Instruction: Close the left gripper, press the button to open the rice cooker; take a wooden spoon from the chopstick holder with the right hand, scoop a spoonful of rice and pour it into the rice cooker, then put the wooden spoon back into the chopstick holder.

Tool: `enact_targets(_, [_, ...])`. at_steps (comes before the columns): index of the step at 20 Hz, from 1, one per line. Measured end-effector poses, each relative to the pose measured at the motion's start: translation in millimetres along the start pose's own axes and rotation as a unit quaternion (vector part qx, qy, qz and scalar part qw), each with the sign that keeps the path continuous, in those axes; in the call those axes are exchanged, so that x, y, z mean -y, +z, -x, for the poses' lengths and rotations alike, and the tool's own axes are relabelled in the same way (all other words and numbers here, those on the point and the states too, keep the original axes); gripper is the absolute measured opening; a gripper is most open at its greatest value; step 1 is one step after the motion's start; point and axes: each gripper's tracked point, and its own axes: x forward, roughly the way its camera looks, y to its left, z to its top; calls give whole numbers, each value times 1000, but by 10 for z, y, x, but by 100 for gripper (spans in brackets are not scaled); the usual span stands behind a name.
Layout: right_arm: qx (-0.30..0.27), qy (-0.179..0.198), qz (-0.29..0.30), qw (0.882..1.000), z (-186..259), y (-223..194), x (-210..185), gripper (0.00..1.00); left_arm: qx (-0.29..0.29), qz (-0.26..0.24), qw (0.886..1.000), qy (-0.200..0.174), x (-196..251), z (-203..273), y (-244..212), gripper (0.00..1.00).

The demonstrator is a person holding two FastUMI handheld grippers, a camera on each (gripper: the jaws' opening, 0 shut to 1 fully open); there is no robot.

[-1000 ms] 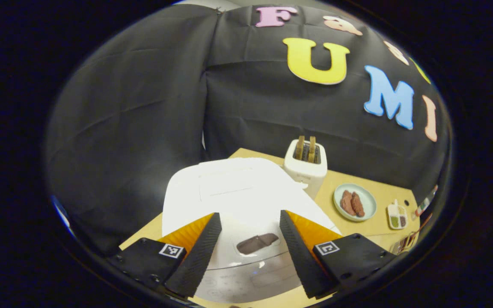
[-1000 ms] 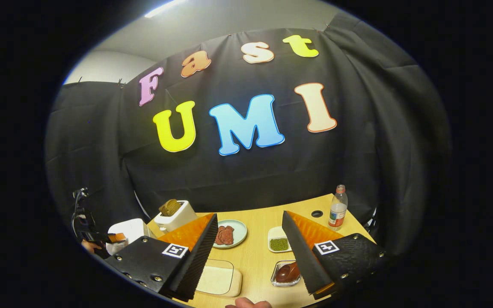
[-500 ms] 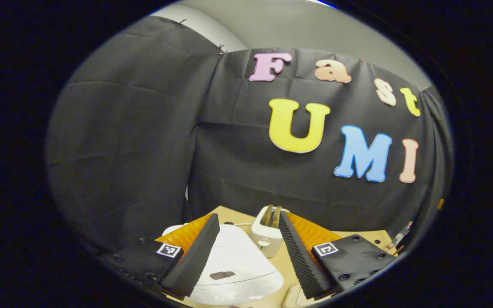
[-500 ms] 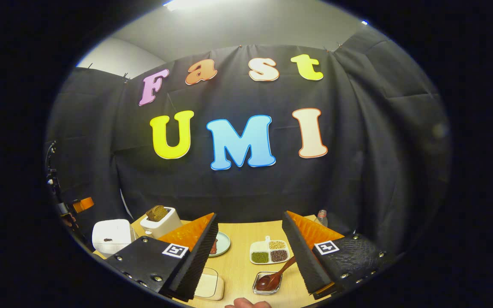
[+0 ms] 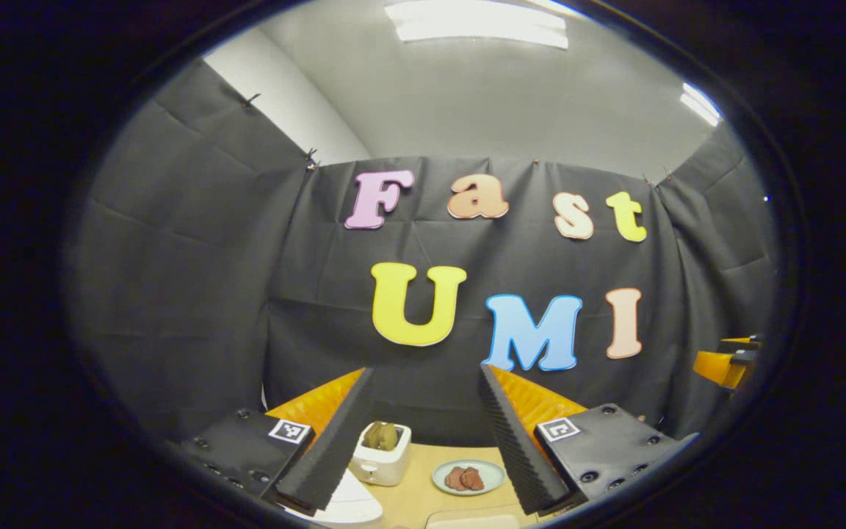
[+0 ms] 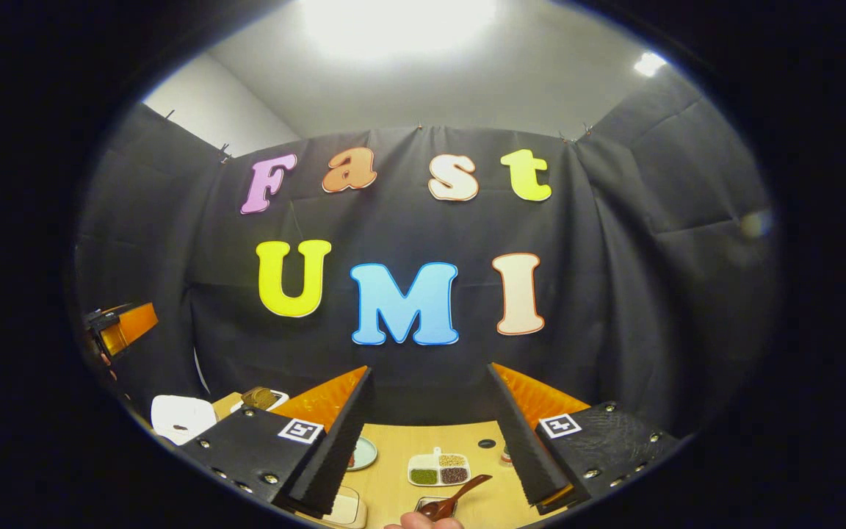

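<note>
The left gripper [image 5: 423, 441] holds its ribbed black fingers [image 5: 327, 448] spread wide with nothing between them, and the right gripper [image 6: 430, 441] stands just as wide and just as empty, its black pads backed by orange wedges. Both are raised and tipped up toward the draped black booth wall, with open air ahead of them and the wooden table [image 6: 423, 441] low in front. In the left gripper view the white, smooth, rounded rice cooker [image 5: 353, 505] shows only as a slice at the bottom edge beside the left finger, its lid down. Just past it stands a white toaster [image 5: 381, 457] with toast in its slots, and to its right a pale round plate [image 5: 468, 477] carrying reddish-brown pieces. In the right gripper view the rice cooker [image 6: 177, 417] sits at the table's far left, with the toaster [image 6: 261, 399] behind it. The wooden spoon [image 6: 460, 496], dark brown and glossy, lies tilted in a small clear holder [image 6: 430, 505] near the table's front edge, between the fingers and touched by neither. Beyond it is a white four-part dish [image 6: 438, 468] of coloured grains, and a fingertip [image 6: 419, 521] shows at the bottom edge.
</note>
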Motion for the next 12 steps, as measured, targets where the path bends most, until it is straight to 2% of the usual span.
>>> enact_targets(4, [-19, 29, -14, 999, -6, -60, 203, 91, -18, 5, 1000, 5, 506, 136, -180, 96])
enact_targets(6, [-30, 36, -28, 999, -55, -78, 341, 91, -22, 6, 1000, 18, 598, 176, -209, 97])
enact_targets(12, [-40, 37, -52, 997, -159, -183, 600, 92, -18, -14, 999, 23, 855, 206, -151, 97])
